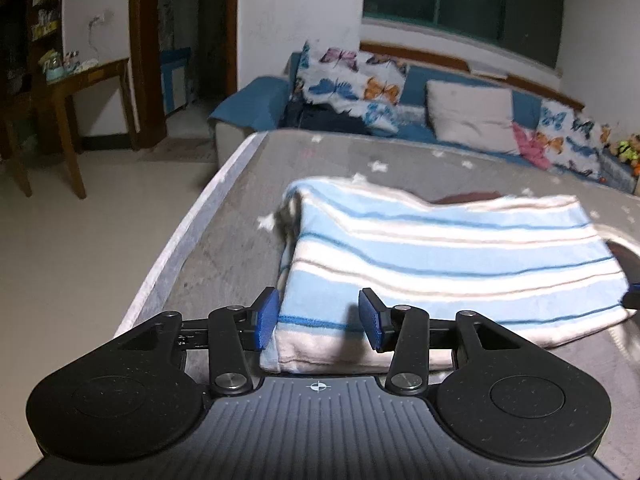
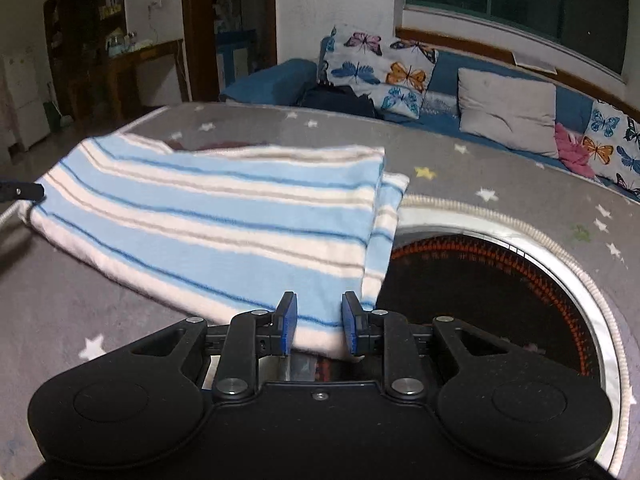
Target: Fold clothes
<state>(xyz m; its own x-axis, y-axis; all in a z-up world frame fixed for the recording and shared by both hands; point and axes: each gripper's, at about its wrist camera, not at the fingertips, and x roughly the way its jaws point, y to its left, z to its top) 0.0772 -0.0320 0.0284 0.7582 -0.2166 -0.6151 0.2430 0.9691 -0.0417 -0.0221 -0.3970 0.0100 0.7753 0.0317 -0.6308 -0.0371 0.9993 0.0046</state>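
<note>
A blue and white striped garment (image 1: 440,264) lies folded on the grey star-patterned table cover (image 1: 224,216). My left gripper (image 1: 318,318) is open, its blue pads on either side of the garment's near left corner. In the right wrist view the same garment (image 2: 224,216) lies ahead. My right gripper (image 2: 316,322) is open, its jaws on either side of the garment's near right corner. The tip of the other gripper shows at the far left of the right wrist view (image 2: 24,191).
A round black heater opening with a metal rim (image 2: 600,312) lies in the table right of the garment. A blue sofa (image 1: 416,80) with butterfly cushions (image 2: 380,64) stands behind. The table's left edge (image 1: 180,240) drops to the floor. A wooden side table (image 1: 80,92) stands far left.
</note>
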